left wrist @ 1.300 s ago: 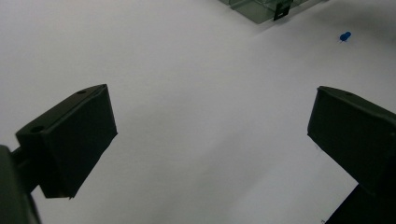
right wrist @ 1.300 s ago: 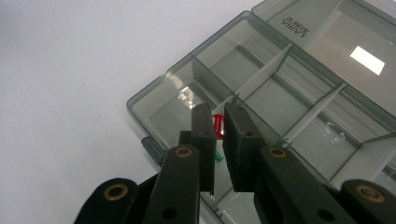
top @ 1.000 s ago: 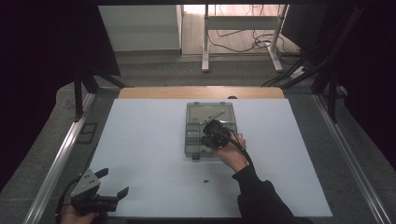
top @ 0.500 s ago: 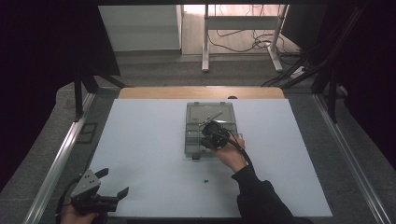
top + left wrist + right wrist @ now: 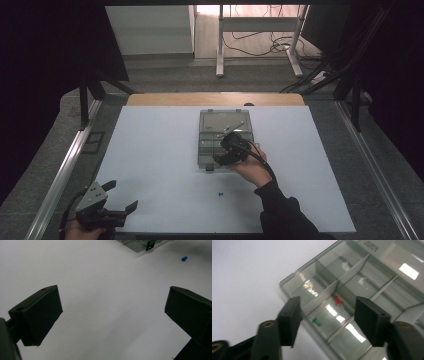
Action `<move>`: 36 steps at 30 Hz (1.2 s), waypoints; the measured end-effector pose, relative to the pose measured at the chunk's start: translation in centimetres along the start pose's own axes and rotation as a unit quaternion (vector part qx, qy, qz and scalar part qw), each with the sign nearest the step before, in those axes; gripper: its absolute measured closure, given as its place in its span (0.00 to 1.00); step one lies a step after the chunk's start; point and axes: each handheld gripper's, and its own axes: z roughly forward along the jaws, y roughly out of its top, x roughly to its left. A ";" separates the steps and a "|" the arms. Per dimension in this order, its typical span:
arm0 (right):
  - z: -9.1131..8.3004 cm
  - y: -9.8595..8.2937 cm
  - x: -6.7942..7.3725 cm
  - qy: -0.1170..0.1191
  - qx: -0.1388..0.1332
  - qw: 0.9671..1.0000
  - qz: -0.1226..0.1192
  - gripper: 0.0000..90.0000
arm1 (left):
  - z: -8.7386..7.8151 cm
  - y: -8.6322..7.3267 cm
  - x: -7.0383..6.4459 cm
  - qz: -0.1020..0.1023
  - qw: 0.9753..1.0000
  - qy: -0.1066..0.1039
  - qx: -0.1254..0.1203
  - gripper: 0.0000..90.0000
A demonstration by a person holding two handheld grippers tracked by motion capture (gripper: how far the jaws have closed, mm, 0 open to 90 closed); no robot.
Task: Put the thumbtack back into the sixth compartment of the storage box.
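Right gripper (image 5: 231, 150) hangs over the near-left part of the clear plastic compartment box (image 5: 210, 121), which sits mid-table on the white table (image 5: 150, 150); jaws stand moderately apart with nothing between them. In the right gripper view the jaws frame one compartment holding a red pushpin (image 5: 338, 300) and a green pushpin (image 5: 316, 321), lying apart on the box floor. Judging by that framing, the gripper is placed there either to let a pin go or to reach for one; which, I cannot tell. Neighbouring compartments in that view look bare, though reflections on the plastic make this uncertain. A small blue pushpin (image 5: 219, 194) lies loose on the table, near the box's front edge and outside it; also seen in the left gripper view (image 5: 184, 258), beyond the box's dark front latch (image 5: 149, 245). Probably a further one to sort. Left gripper (image 5: 112, 199) rests at the near-left table corner, jaws wide and empty, well apart from the box, seemingly parked out of the way.
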 end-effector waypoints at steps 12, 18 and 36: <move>-1.2 -1.6 0.8 0.034 0.001 0.999 0.000 0.15 | 0.0 0.0 0.0 0.002 1.000 0.000 0.000 0.02; -1.6 -2.2 1.5 0.027 -0.002 1.000 -0.002 0.04 | 0.0 0.0 0.0 0.002 1.000 0.000 -0.001 0.02; -2.3 -4.4 3.6 0.016 0.027 0.999 -0.015 0.23 | 0.0 0.0 0.0 0.001 1.000 0.000 -0.001 0.02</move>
